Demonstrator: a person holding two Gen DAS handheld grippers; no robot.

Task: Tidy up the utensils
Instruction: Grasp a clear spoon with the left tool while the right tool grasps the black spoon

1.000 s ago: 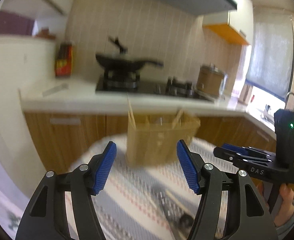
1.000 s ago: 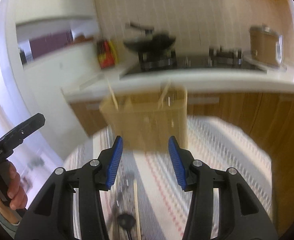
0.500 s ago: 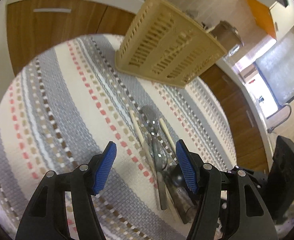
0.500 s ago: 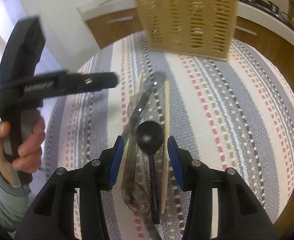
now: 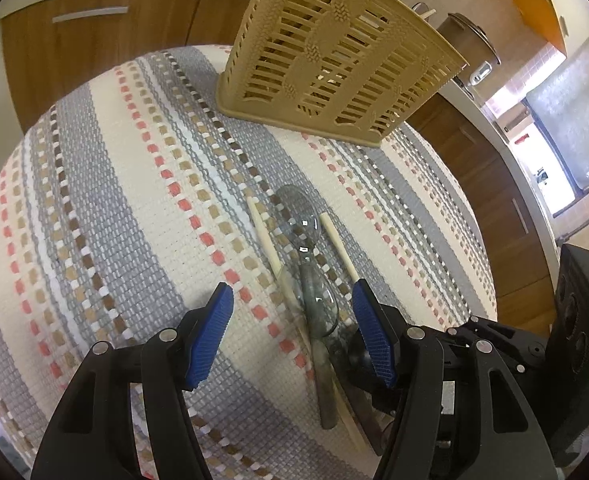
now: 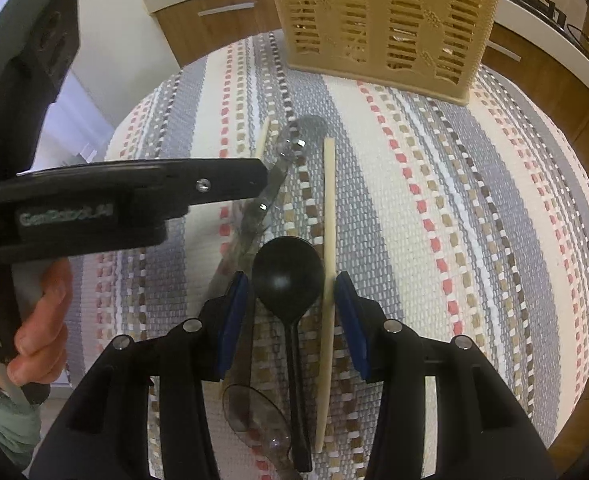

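Our right gripper (image 6: 290,312) straddled the black spoon (image 6: 287,270) lengthwise, jaws closing but not touching; left gripper (image 5: 290,334) open.

On the table mat (image 5: 126,208) the utensil basket (image 5: 334,64) stands at the far side. Before it lie two chopsticks (image 6: 328,240), with clear spoons (image 5: 300,216) and a ladle (image 6: 288,276) between them.
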